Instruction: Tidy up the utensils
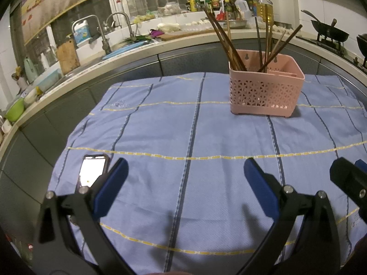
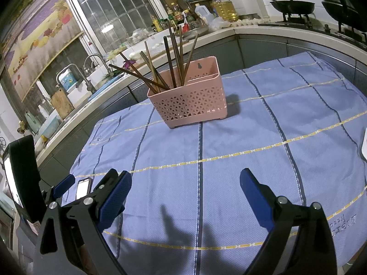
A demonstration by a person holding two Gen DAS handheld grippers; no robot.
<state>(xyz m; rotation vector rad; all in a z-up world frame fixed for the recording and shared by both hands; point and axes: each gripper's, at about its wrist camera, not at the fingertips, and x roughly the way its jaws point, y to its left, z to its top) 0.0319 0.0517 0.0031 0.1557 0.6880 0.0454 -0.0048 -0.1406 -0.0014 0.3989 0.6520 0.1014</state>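
Observation:
A pink perforated utensil basket (image 1: 266,91) stands on the far part of a blue striped cloth (image 1: 183,137). Several brown chopsticks (image 1: 231,45) stand in its left compartment. The right compartment looks empty. The basket (image 2: 190,100) and chopsticks (image 2: 169,64) also show in the right wrist view. My left gripper (image 1: 185,171) is open and empty above the near cloth. My right gripper (image 2: 185,185) is open and empty, also near the front. The right gripper's tip (image 1: 348,178) shows at the left view's right edge.
A lit phone (image 1: 93,171) lies on the cloth's near left corner. A kitchen counter (image 1: 137,45) with sink, bottles and woks (image 2: 293,6) curves behind the table. A white object (image 2: 364,146) sits at the cloth's right edge.

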